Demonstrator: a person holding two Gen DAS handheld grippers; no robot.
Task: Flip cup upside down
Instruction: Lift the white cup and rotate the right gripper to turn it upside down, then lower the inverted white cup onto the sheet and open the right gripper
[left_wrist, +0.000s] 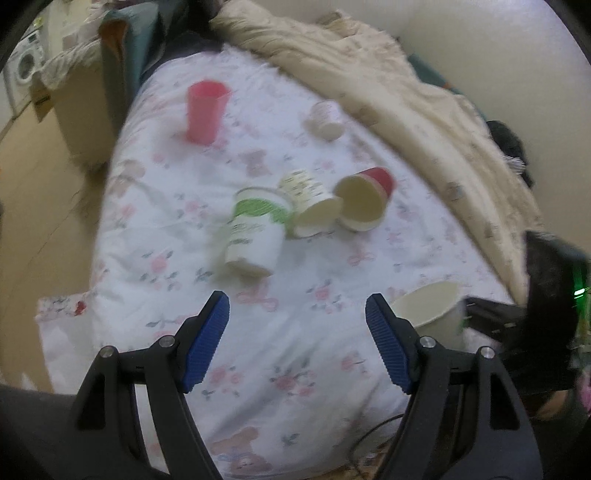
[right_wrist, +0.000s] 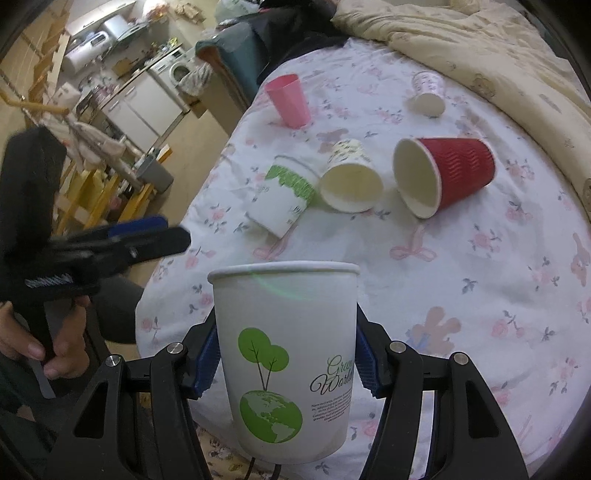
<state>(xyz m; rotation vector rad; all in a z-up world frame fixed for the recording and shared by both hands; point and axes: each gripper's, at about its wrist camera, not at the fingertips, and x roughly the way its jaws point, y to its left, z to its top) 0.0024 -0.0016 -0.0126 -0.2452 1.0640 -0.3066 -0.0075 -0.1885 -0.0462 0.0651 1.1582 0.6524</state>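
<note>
While the white cup sits mouth-up in the right-hand grip, nothing is flipped yet; the scene, left to right:

Left gripper: jaws spread wide, holding nothing, hovering over the bed; in the right wrist view it shows at 9 o'clock, level with the held cup's rim.

Pink cup: upright on the floral sheet at about 11 o'clock in the right wrist view, well apart from the others.

Green-banded cup: lying on its side near the middle of the bed, just beside the small patterned cup, which lies on its side with its mouth toward the camera.

Red cup: on its side at 1 o'clock, mouth open toward the camera.

Small white cup: tipped over at the far side, near the beige duvet.

Right gripper: jaws closed on the tree-and-globe cup, clamping its lower half at 6 o'clock, rim at the top, raised off the sheet.

Progress: I judge the grasp and lift done. Still to do are turning the wrist over so the rim faces down, lowering it to the bed, and letting go.
</note>
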